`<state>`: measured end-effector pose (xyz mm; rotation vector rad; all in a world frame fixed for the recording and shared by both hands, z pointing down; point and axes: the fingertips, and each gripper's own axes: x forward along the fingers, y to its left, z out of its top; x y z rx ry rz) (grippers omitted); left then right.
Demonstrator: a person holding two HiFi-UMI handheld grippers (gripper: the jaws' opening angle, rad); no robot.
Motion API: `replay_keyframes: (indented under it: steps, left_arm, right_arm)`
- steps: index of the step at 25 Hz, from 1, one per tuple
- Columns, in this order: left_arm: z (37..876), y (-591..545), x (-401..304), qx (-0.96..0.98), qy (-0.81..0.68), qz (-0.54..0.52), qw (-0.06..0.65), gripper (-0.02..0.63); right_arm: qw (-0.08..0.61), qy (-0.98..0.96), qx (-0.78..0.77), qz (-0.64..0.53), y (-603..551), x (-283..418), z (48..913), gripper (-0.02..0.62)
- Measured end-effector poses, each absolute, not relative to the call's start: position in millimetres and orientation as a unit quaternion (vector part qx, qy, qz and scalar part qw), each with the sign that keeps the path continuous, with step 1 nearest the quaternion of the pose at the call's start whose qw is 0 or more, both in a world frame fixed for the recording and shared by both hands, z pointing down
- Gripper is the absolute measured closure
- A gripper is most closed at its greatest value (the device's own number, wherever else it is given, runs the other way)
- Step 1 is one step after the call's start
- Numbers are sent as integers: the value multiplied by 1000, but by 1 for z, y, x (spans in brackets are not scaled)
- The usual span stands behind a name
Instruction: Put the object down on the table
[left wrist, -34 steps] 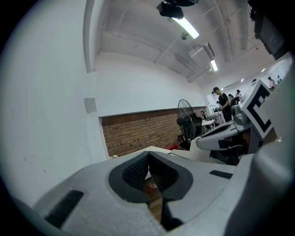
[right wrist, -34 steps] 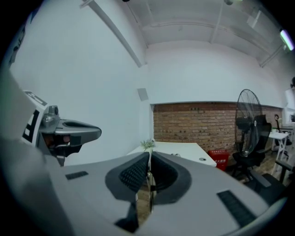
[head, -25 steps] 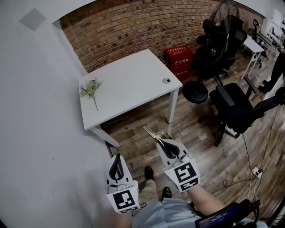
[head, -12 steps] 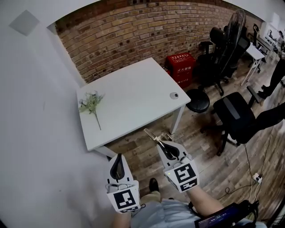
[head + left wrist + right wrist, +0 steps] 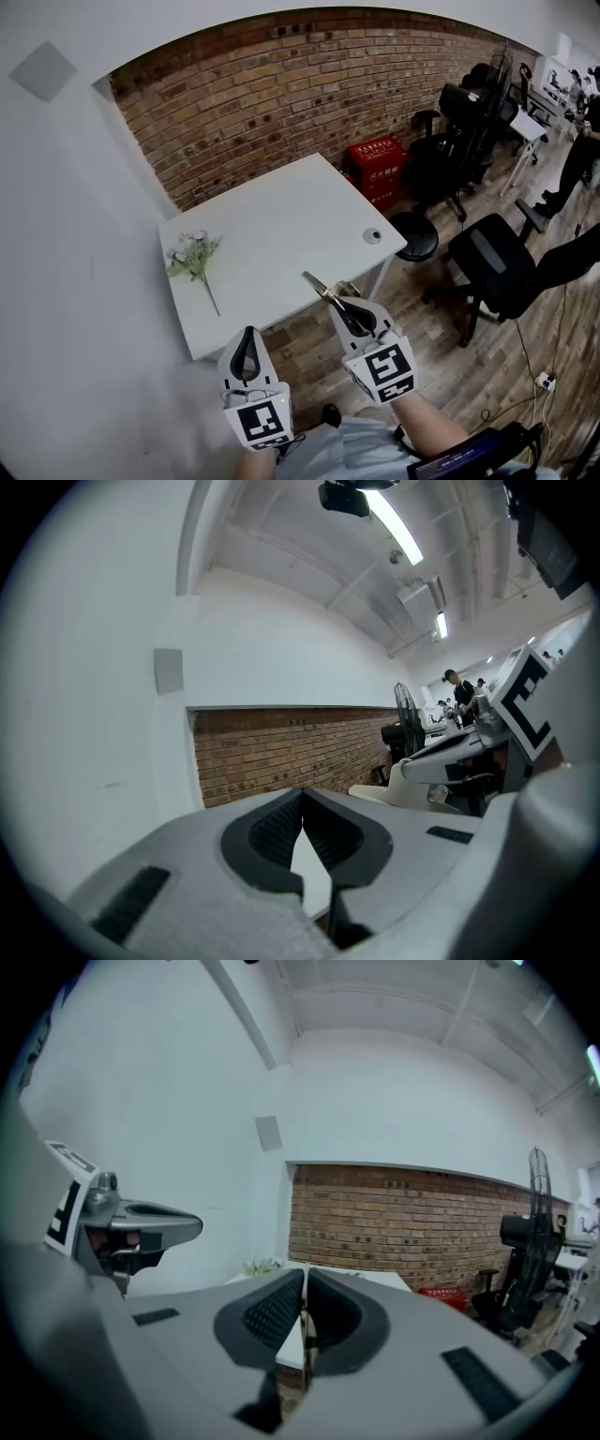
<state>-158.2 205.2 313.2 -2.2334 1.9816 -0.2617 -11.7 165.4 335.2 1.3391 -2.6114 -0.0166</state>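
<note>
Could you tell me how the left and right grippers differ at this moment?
The right gripper is shut on a slim metal object that juts ahead of it; the left gripper is shut on nothing. In the head view the left gripper points straight up the picture, while the right gripper slants up-left. Both face the table.

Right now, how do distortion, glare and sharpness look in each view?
Head view: strong fisheye, the brick wall bows into an arch; even light, sharp. Left gripper view: black round border, the ceiling lamp blown out. Right gripper view: same border, the right gripper soft up close, its thin metal object edge-on.
</note>
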Motion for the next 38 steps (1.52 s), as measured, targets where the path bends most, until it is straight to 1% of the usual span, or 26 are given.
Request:
replay_keyframes:
  steps: [7,15,19,29,38]
  left_arm:
    - [331,175,-151,-757,645,-91,49,597]
    - [354,129,-136,-764,634,-109,44,597]
    - [362,96,-132,-761,635,-120,47,597]
    - [366,-6,-129,-732,665,-143,29,597]
    - [345,-75,-124,-702,696,-145,48,597]
  right_arm:
    - [104,-879,465,-6,140,-11,338,575]
    - [106,-877,468,10,98,1,357,575]
    - [106,-880,462,20,62,6,366,575]
    - [110,-902,415,45,-50,2,379,575]
    - [93,-922,374,31,-131,-1,362,575]
